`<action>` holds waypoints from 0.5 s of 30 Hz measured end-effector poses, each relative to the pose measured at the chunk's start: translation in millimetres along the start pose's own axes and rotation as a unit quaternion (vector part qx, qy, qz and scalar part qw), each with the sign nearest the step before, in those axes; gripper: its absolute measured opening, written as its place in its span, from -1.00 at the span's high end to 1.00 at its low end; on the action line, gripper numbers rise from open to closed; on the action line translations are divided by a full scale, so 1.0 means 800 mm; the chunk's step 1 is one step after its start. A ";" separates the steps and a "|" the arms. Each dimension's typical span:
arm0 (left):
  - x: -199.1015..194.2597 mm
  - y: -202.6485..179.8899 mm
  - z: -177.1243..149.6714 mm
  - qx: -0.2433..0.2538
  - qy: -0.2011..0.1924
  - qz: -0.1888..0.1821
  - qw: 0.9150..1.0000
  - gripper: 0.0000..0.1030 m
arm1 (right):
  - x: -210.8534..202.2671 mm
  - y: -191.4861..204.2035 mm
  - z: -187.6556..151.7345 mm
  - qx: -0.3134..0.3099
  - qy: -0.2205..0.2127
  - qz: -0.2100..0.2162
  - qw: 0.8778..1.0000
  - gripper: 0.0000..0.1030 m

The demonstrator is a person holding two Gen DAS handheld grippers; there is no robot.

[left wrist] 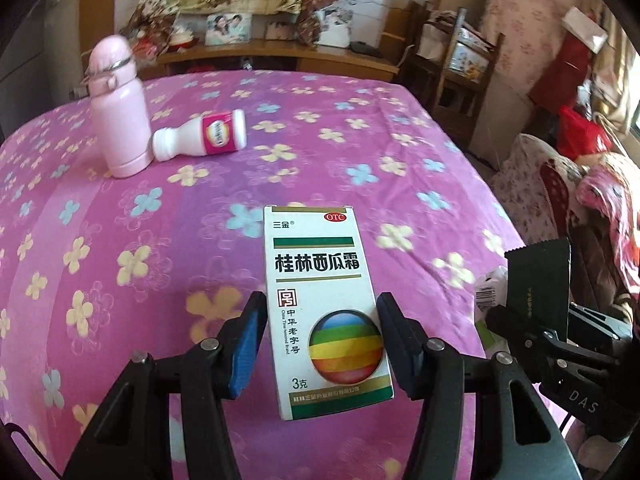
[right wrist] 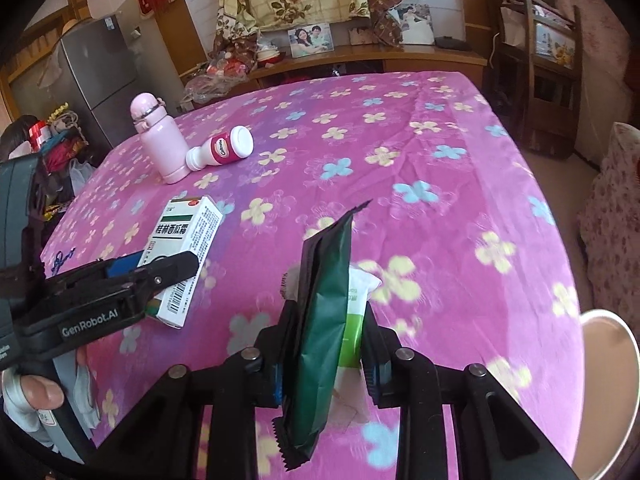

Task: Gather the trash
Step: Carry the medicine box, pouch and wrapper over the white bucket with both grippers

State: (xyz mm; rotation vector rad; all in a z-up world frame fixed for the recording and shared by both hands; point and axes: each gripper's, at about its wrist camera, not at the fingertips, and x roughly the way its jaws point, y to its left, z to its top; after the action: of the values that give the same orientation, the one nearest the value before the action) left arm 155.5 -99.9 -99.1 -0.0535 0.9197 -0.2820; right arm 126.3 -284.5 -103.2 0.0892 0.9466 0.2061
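Observation:
My left gripper (left wrist: 320, 312) is shut on a white medicine box (left wrist: 328, 308) with green bands and a rainbow ball, held upright above the pink flowered cloth (left wrist: 360, 160). The right wrist view shows this box (right wrist: 188, 236) clamped in the left gripper (right wrist: 160, 268) at the left. My right gripper (right wrist: 326, 312) is shut on a dark green wrapper (right wrist: 320, 320) and a white-and-green packet (right wrist: 356, 320) pressed beside it. In the left wrist view the wrapper (left wrist: 538, 280) stands up from the right gripper (left wrist: 532, 320) at the right edge.
A pink flask (left wrist: 118, 120) stands at the far left of the cloth, with a white pill bottle (left wrist: 200, 140) lying against it. A round white container rim (right wrist: 600, 380) shows low at the right. Chairs, shelves and a fridge ring the surface.

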 end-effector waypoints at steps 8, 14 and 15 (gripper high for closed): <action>-0.015 -0.076 -0.012 0.044 0.007 -0.047 0.998 -0.12 | -0.063 -0.035 -0.032 0.022 -0.024 -0.015 0.999 0.40; -0.009 -0.153 -0.017 0.081 0.021 -0.089 0.992 -0.12 | -0.107 -0.094 -0.057 0.052 -0.036 -0.047 0.997 0.40; -0.008 -0.164 -0.018 0.085 0.024 -0.097 0.991 -0.12 | -0.113 -0.107 -0.061 0.059 -0.037 -0.053 0.996 0.40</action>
State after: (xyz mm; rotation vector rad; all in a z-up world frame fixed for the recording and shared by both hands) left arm 112.4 -223.2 -81.3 0.0219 0.9371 -0.5445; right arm 46.7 -388.3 -73.9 0.1543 0.8865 0.0472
